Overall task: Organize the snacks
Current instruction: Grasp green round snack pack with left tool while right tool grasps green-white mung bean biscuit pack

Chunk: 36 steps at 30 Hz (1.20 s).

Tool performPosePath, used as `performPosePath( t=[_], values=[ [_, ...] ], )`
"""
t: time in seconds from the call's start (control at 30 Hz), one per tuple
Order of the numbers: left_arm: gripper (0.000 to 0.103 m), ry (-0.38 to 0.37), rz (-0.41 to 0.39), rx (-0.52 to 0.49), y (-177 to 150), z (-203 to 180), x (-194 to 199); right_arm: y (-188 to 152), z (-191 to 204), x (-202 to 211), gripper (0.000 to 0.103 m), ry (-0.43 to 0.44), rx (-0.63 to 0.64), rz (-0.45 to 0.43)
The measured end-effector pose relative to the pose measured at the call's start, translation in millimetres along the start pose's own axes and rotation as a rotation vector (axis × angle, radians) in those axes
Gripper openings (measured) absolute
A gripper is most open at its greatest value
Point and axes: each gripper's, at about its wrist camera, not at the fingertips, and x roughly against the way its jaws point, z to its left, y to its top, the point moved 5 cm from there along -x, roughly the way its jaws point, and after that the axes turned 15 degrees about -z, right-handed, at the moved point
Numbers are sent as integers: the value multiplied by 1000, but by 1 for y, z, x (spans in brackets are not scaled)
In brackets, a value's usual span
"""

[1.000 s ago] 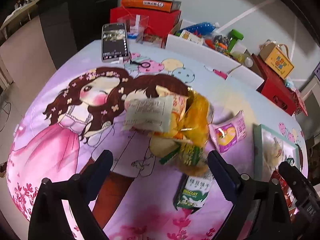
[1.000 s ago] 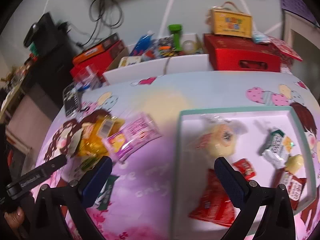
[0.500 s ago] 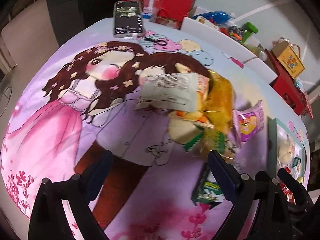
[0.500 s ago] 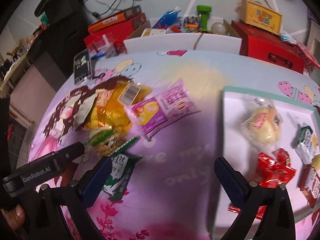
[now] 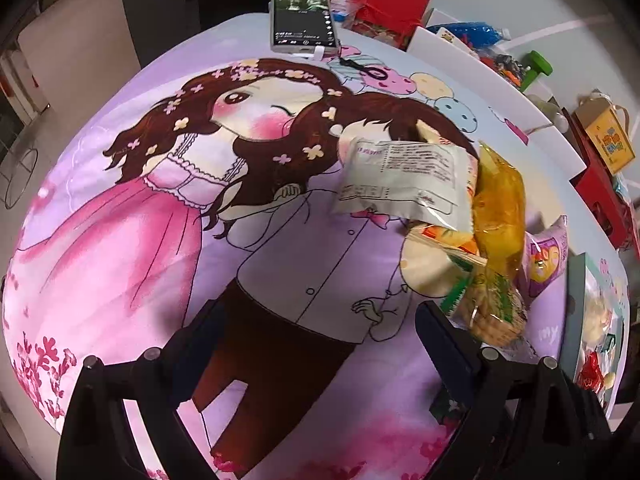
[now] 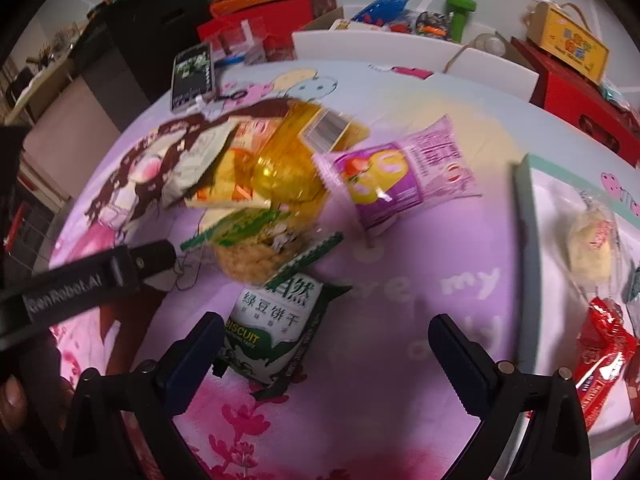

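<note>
Six loose snack packets lie on the table: one green-and-white biscuit packet (image 6: pixel 276 334), one pink-purple pouch (image 6: pixel 400 172), one yellow cellophane bag (image 6: pixel 292 164), one white printed packet (image 5: pixel 404 178), one orange-trimmed packet (image 6: pixel 228 182), one round clear-wrapped cracker pack (image 6: pixel 256 252). One black smartphone (image 5: pixel 302 16). One teal-rimmed tray (image 6: pixel 524 216).

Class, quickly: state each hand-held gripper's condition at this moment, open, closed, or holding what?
Left hand-held gripper: open, holding nothing.
Right hand-held gripper: open, holding nothing; the green biscuit packet lies on the cloth by its left finger.

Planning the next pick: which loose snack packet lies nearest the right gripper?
The green-and-white biscuit packet, right before the open right gripper; the others lie farther off.
</note>
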Motion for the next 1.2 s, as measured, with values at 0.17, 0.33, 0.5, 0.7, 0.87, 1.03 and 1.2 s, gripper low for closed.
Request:
performPosePath(
  t=[0.17,0.33,0.5,0.7,0.87,1.03,1.2],
  values=[
    [96,-6,6,10,0,1,-2,-3,4,-7,103,17,0,5],
    [96,-9,-4,19,2,1,0,-5,8,-14,103,4,18,8],
    [96,-19,-10,20,6,-1,1,-3,4,-10,86,-2,21,-1],
    [96,-51,-23,22,12,-11,3,-1,-8,-6,64,-14,8,-4],
    [96,-100,-24,36,16,-21,4,1,-19,-2,55,-20,-16,-4],
    [96,-162,-6,25,12,-42,3,2,-31,0,48,-36,-41,-9],
    [96,-212,5,-7,10,-65,0,2,-41,1,45,-55,-53,-5]
  ],
)
